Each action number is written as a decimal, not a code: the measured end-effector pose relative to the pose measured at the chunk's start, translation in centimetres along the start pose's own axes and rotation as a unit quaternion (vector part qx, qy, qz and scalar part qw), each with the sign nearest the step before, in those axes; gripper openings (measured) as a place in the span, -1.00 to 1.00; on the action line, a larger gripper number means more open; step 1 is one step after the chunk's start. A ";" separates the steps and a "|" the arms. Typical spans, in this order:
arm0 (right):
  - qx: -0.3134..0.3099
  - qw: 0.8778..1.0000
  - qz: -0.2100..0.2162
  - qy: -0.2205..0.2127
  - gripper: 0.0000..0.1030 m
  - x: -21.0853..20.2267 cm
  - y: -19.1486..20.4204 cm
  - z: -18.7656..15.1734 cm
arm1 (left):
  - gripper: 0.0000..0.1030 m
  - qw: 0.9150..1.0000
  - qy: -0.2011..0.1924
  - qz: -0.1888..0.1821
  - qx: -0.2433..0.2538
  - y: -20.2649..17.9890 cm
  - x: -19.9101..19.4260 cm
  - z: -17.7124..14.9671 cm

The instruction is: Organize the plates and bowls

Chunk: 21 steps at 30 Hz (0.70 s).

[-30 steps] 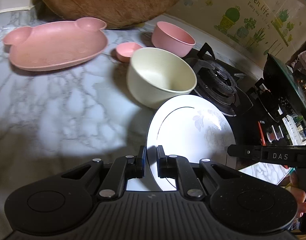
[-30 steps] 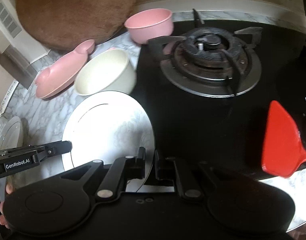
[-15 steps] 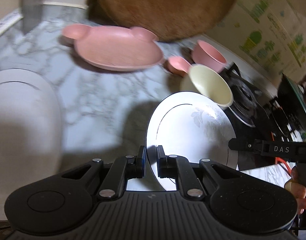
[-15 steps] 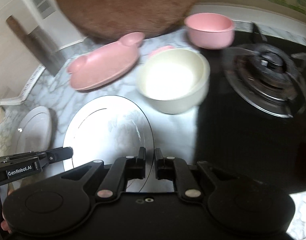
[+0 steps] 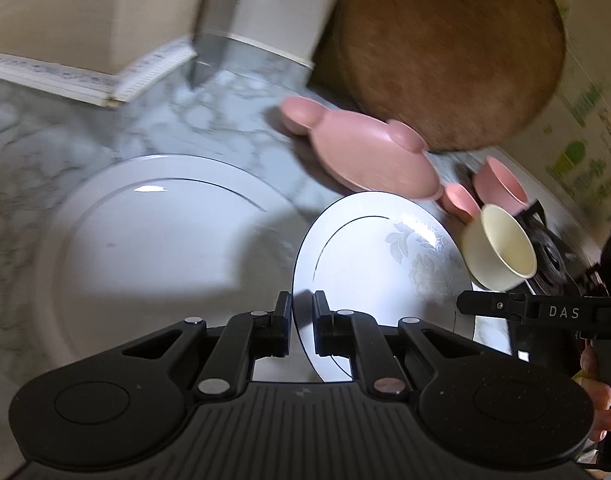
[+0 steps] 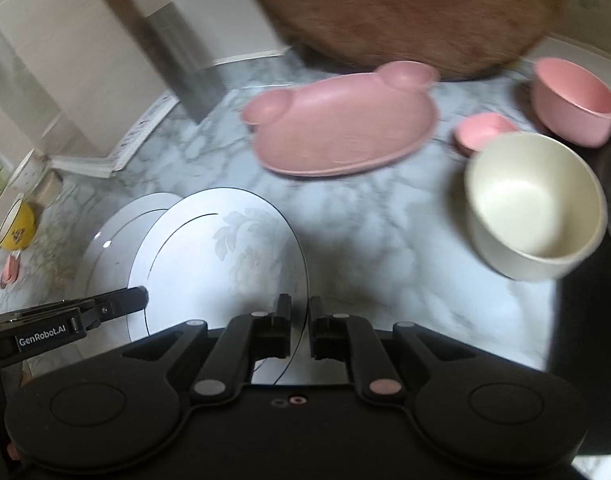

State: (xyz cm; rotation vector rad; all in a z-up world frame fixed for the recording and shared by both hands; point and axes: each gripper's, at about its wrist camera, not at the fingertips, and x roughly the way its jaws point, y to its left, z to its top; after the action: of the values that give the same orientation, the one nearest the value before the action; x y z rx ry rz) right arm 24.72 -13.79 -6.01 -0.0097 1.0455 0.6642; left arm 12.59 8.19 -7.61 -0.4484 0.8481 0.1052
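A white plate with a grey flower print [image 5: 381, 264] [image 6: 217, 252] hangs in the air between both grippers. My left gripper [image 5: 302, 312] is shut on its left rim, and my right gripper [image 6: 299, 316] is shut on the opposite rim. Below and to the left, a second white plate [image 5: 145, 248] [image 6: 109, 240] lies flat on the marble counter [image 6: 377, 240]. Further back lie a pink bear-shaped plate [image 5: 365, 156] [image 6: 341, 128], a small pink dish [image 6: 485, 130], a pink bowl [image 6: 573, 100] and a cream bowl [image 5: 501, 248] [image 6: 533, 204].
A big round wooden board [image 5: 445, 48] leans on the back wall. A cleaver [image 6: 177, 68] stands against the wall at the left. A black gas stove [image 5: 553, 240] is at the right. A yellow bowl [image 6: 19, 224] sits far left.
Both grippers have carried the flowered plate leftwards, away from the stove. The second white plate has come into view beneath it, and the bowls have slid off to the right.
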 end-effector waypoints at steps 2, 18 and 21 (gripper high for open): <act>-0.012 1.000 0.007 0.003 -0.82 0.7 1.2 0.4 | -0.81 1.000 -0.006 0.008 -0.010 1.2 -0.5 0.0; -0.076 0.996 0.037 0.034 -0.82 6.6 9.1 2.9 | -0.81 0.995 -0.023 0.062 -0.079 9.5 -2.8 0.6; -0.079 0.995 0.035 0.042 -0.82 7.2 9.5 2.8 | -0.81 0.994 -0.018 0.067 -0.080 10.1 -2.8 0.5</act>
State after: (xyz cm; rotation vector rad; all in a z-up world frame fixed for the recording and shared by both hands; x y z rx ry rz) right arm 24.45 -1.68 -7.46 -0.1400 1.0762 0.8154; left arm 8.38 17.78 -8.69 -0.5378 0.8369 0.3062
